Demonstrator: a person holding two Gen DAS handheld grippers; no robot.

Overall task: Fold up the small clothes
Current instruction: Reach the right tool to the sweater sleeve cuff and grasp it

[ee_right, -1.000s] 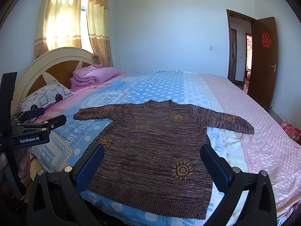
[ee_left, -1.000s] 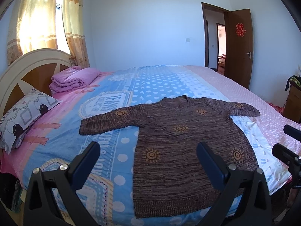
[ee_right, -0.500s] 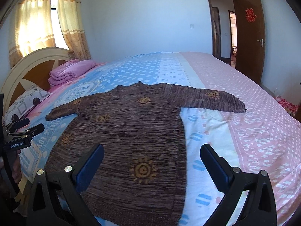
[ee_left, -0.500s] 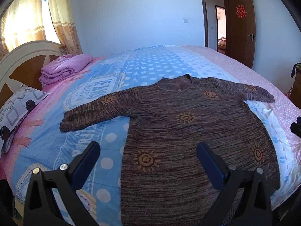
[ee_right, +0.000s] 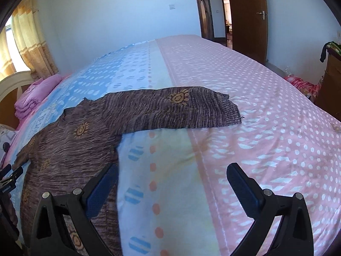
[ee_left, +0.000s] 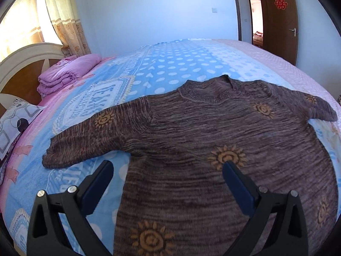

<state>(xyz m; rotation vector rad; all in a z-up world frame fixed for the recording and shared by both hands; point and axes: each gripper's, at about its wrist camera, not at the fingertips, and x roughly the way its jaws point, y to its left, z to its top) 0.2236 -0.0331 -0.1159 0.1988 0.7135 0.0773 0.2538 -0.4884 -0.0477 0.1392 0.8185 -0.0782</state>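
While both tools hover above the bed (ee_left: 191, 64), a brown knitted sweater (ee_left: 213, 132) with orange sun motifs lies spread flat on the patterned bedspread, neck towards the far wall and both sleeves stretched out sideways; the left gripper (ee_left: 168, 170) hangs over the sweater's body and the sleeve on the headboard side, its fingers (ee_left: 97, 183) wide apart and holding nothing, one finger over blue dotted cloth and the other over the knit; the right gripper (ee_right: 171, 176) hangs over the bedspread just beside the sweater's side edge, with the other sleeve (ee_right: 181, 111) lying flat ahead of it across the blue and pink bands of the cover, its cuff on the pink dotted part; its fingers (ee_right: 242, 187) are likewise spread with nothing between them, the one nearer the garment over the knit; at the far left edge of the right wrist view part of the left tool and a hand (ee_right: 8, 209) show; a folded pink blanket (ee_left: 68, 72) sits by the wooden headboard (ee_left: 19, 68), a patterned pillow (ee_left: 15, 119) lies nearby, and a brown door (ee_left: 279, 15) stands open.
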